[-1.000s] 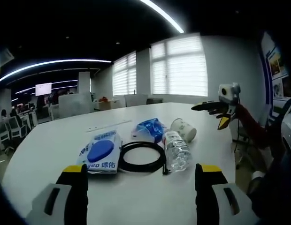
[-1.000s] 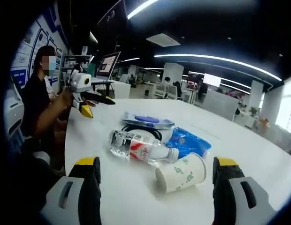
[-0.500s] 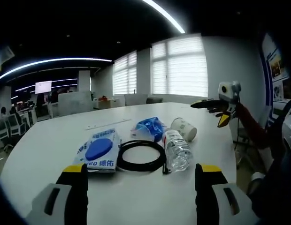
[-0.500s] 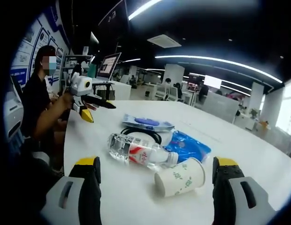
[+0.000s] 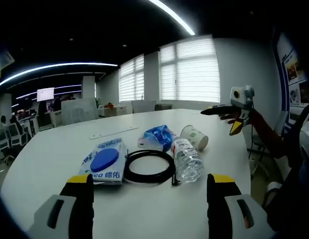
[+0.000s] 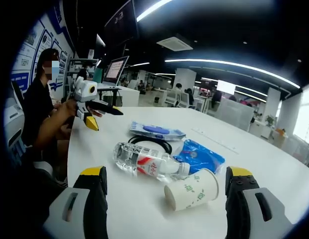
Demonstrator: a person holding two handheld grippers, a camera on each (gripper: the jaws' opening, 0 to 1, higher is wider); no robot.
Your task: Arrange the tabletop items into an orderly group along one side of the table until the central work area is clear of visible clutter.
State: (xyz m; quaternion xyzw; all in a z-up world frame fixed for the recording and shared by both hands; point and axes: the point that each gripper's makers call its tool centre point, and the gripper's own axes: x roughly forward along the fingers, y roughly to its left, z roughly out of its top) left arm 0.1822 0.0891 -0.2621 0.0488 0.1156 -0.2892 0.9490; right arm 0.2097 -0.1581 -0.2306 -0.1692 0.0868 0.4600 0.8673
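You are holding both tools up over a big white round surface [image 5: 45, 149], and nothing is picked up yet. This looks like the very start of the tidy-up.

Use the water bottle [image 5: 186, 158] as your marker. It is clear plastic with a red label, and it lies on its side near the edge closest to you. Five things sit bunched around it, out in the open part of the surface.

The biggest one is the flat white and blue wipes pack [image 5: 105, 162]. It lies past the black cable coil [image 5: 149, 166], on the far side from the bottle. The coil touches the bottle, or very nearly. The crinkly blue bag [image 5: 158, 137] lies just behind the bottle. The white paper cup [image 6: 191, 189] with green marks lies tipped over, right by the bottle's cap end.

Your left gripper [image 5: 149, 199] has its jaws wide apart with nothing between them. Your right gripper [image 6: 164, 204] is the same, jaws wide apart and empty, with the cup straight in front of it.

For the next move, I think you should lower the right jaws around the cup, close gently so it does not crush, and carry it to one side. Then bring the others to join it.
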